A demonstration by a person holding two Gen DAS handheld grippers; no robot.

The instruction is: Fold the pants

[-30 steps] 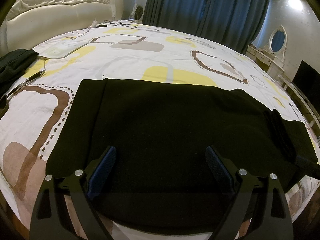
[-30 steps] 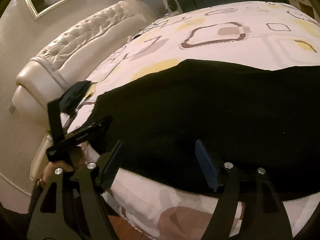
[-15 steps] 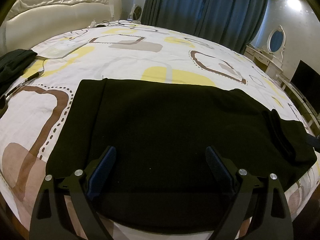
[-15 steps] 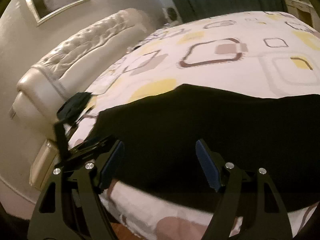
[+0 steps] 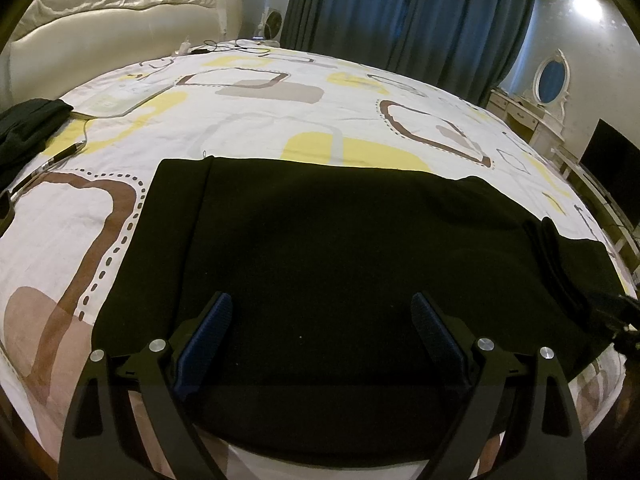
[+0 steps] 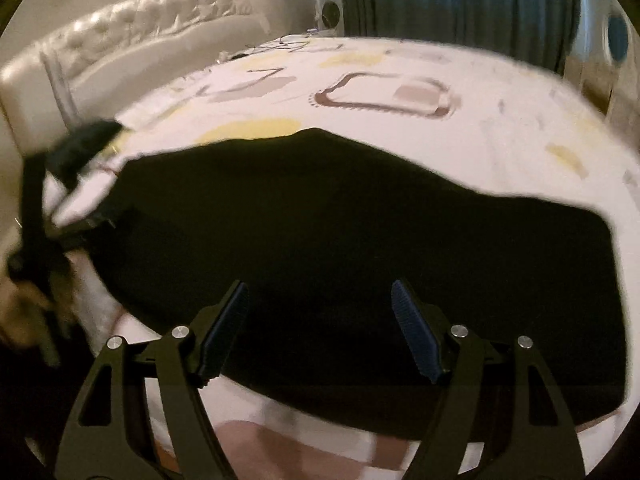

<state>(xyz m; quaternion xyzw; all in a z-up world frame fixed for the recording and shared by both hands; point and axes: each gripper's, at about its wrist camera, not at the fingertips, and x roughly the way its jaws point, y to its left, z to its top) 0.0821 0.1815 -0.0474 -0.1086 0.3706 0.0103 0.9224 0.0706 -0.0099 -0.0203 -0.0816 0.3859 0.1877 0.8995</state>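
Note:
Black pants [image 5: 340,248] lie flat across the near part of a patterned bed sheet [image 5: 280,120], with a folded band [image 5: 556,264] at their right end. My left gripper [image 5: 320,304] hovers open over the pants' near edge, nothing between its blue pads. In the right wrist view, which is blurred, my right gripper [image 6: 318,288] hangs over the same pants [image 6: 360,232]. Its jaws are closing but stand apart, with no cloth pinched between them. The left gripper [image 6: 40,220] and a hand [image 6: 16,304] show at that view's left edge.
A second dark garment [image 5: 28,124] and a cable [image 5: 64,152] lie at the bed's left side. A tufted white headboard [image 5: 120,12] stands behind, with blue curtains [image 5: 400,8] at the back. A dressing table with an oval mirror [image 5: 552,80] and a dark screen [image 5: 616,168] are on the right.
The right gripper has swung and rolled over the pants, and its jaws have narrowed a little. Its tip has come in at the left view's right edge. The left gripper kept still.

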